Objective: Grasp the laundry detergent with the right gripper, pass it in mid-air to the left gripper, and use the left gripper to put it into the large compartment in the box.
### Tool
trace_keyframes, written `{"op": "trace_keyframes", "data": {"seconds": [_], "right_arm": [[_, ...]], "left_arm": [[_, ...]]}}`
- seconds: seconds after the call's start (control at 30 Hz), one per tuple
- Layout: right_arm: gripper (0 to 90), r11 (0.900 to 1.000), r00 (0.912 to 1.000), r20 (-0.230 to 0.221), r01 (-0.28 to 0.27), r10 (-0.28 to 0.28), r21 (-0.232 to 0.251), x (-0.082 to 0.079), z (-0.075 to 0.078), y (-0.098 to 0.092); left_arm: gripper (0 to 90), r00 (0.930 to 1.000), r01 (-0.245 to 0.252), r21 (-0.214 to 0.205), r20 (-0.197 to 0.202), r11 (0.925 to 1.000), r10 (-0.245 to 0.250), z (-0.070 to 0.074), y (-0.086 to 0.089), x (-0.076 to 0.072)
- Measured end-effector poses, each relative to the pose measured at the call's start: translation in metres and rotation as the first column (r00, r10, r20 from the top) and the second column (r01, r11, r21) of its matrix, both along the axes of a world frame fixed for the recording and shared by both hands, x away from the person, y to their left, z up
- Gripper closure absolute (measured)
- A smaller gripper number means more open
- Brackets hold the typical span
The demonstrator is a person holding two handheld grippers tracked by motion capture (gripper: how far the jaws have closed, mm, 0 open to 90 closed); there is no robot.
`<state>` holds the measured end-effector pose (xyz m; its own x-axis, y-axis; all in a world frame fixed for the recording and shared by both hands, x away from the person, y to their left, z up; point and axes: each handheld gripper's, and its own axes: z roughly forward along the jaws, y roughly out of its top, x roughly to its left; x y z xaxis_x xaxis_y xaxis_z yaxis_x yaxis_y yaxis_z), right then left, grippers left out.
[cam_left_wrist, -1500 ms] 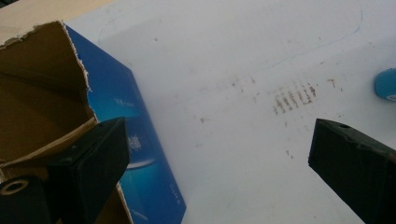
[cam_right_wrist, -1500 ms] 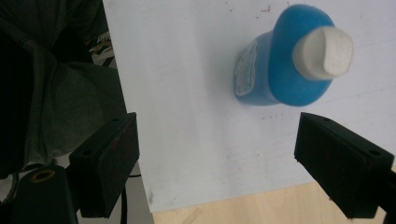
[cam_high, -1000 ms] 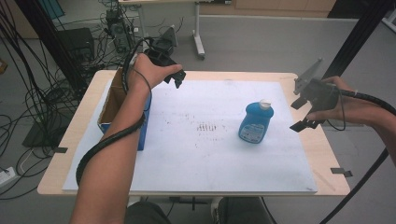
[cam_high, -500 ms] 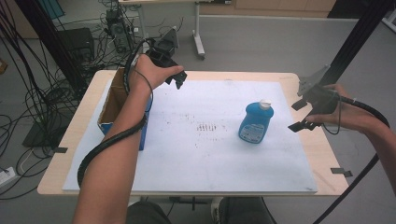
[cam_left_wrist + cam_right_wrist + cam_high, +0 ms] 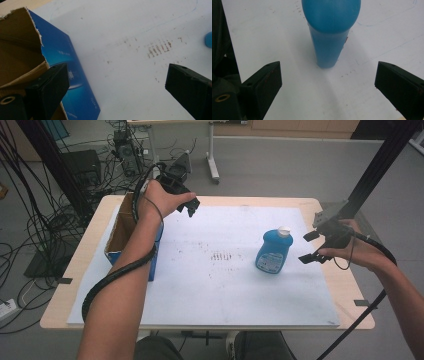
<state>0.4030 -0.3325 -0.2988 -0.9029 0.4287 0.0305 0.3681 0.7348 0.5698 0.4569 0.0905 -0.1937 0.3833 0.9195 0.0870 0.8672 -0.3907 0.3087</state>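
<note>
White sheeting (image 5: 210, 285) covers the surface; near its right edge, right tongs (image 5: 311, 247), just opening wider, flank nothing beside the blue bottle (image 5: 271, 251). Left tongs (image 5: 190, 209) gape over the box (image 5: 120, 231).

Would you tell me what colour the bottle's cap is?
White, on a blue bottle; the cap shows best in the high view.

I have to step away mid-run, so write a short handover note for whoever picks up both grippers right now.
Right gripper: open, jaws have just been opening, nothing between them; it sits beside the blue bottle, lined up on it but not touching.
Left gripper: open and empty, held above the far end of the open cardboard box.
Bottle: upright on the white sheet, white cap on, right of centre. Box: at the sheet's left edge.
Done: approach to the bottle.
Left: close on the bottle and lift it; probably carry it to the box.
</note>
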Motion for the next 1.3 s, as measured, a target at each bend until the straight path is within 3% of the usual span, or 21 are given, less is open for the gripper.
{"op": "trace_keyframes", "data": {"seconds": [0.37,0.73,0.87,1.17,1.3], "right_arm": [[6.7,0.9962,0.9994,0.021,0.025,-0.027,0.083,0.003,-0.027,0.004],[6.3,0.9927,0.9988,0.037,0.028,-0.032,0.118,0.006,-0.046,0.015],[6.6,0.9938,0.9982,0.054,0.021,-0.027,0.109,0.007,-0.050,0.017],[6.5,0.9891,0.9979,0.056,0.025,-0.033,0.145,0.009,-0.064,0.024],[6.3,0.9897,0.9978,0.055,0.030,-0.038,0.140,0.010,-0.069,0.025]], "left_arm": [[5.9,0.9999,0.016,0.002,0.004,0.9999,-0.016,-0.003,-0.008,0.000],[5.9,0.9997,0.025,0.004,0.006,0.9997,-0.025,-0.004,-0.011,0.000],[6.0,0.9997,0.025,0.011,0.000,0.9996,-0.025,-0.005,-0.010,-0.001],[6.0,0.9996,0.029,0.014,-0.004,0.9995,-0.029,-0.007,-0.010,-0.001],[6.0,0.9996,0.027,0.017,-0.006,0.9995,-0.027,-0.008,-0.011,0.000]]}}
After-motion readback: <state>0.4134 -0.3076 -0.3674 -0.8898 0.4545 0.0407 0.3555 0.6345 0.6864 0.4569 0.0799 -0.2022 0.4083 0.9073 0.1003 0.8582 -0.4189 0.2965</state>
